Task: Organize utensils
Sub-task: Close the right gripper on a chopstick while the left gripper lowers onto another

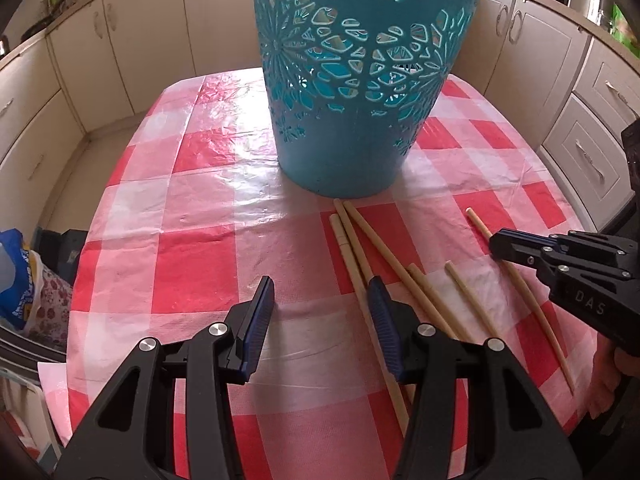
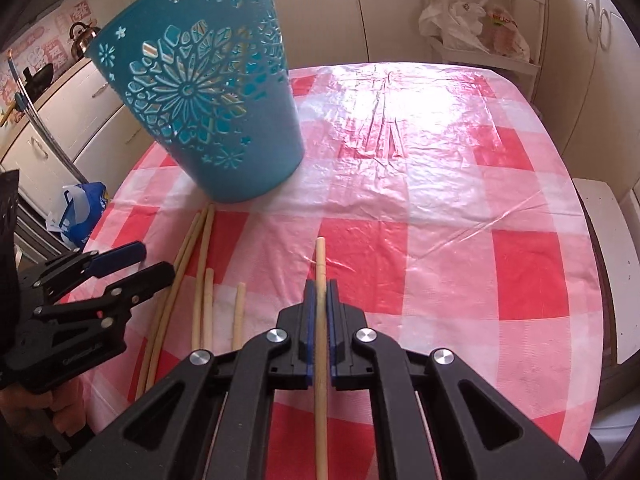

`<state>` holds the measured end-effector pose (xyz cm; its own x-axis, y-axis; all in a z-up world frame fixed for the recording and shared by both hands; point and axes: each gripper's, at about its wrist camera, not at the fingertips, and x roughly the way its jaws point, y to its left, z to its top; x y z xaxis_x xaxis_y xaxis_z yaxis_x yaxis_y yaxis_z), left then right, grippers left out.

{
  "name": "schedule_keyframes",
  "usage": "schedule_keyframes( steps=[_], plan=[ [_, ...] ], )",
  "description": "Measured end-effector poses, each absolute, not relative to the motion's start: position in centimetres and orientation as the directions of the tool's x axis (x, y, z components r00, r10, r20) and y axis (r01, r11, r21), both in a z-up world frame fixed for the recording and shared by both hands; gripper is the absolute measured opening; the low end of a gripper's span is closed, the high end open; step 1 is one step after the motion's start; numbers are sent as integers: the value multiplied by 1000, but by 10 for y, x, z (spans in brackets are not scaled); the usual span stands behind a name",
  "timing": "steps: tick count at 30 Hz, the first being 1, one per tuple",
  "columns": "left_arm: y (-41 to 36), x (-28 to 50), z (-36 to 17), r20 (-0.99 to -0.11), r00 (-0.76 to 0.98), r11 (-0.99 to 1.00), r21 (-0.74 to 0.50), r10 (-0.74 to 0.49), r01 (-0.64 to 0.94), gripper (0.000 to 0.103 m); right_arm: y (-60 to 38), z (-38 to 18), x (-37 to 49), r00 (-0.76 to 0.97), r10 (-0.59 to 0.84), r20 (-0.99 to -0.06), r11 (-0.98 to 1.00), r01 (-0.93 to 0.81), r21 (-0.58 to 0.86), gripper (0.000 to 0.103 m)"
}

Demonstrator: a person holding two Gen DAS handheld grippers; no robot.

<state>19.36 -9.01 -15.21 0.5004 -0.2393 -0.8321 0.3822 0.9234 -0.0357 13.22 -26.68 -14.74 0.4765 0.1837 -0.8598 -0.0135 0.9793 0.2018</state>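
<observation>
R gripper (image 2: 319, 296): fingers (image 2: 309, 320) pinched tight on one wooden stick (image 2: 320, 264), clamped roughly mid-shaft w/ the tip poking out ahead toward frame centre and the rest running back under the gripper body to bottom edge. Judgement: stick is light, stiff, smooth & round, so it can roll or pivot betw the pads; a mid-length hold keeps it balanced but the long tail may swing. Not fragile, prob snaps only if levered. L gripper (image 1: 320, 308): fingers about half spread, nothing betw them, hovering over the tabletop (image 1: 208, 208) at lower centre of the left wrist view; its right-hand finger overlaps the loose sticks (image 1: 360, 240) in frame, contact cannot tell. Those sticks lie in a loose fan centre-right in that view, some touching or crossing, thin ends pointing at the teal basket (image 1: 352, 160). Grabbing one out of the bunch looks fiddly; best taken at a free end where neighbours are apart. Basket stands upright at top centre, just beyond the stick tips, cutout walls, light plastic by the look, so a knock could shove or tip it. Looks like some sticks are inside already, seen thru the cutouts. Tall rim = main obstacle: held stick prob needs lifting and tipping upright to drop in. Checked plastic cloth is glossy, likely slick. Cabinets (image 1: 120, 40) around, bags (image 2: 84, 208) at the left edge of the right wrist view, none in the way.
</observation>
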Motion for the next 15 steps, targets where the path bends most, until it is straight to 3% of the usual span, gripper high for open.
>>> schedule_keyframes(
  steps=[3,7,11,15],
  plan=[
    [-95,196,-155,-828,513,918,-5,-227,397,45,-257,-145,131,463,150,-873,989,-60,139,6],
    [-93,204,-156,-820,514,895,6,-250,446,28,-250,-147,131,466,120,-877,992,-90,88,6],
    [-88,210,-156,-819,453,817,-34,-353,576,12,-257,-148,128,482,146,-864,989,-44,142,6],
    [-86,201,-153,-833,340,688,-65,-436,723,8,-266,-148,125,478,205,-854,973,-5,231,6]
  ],
)
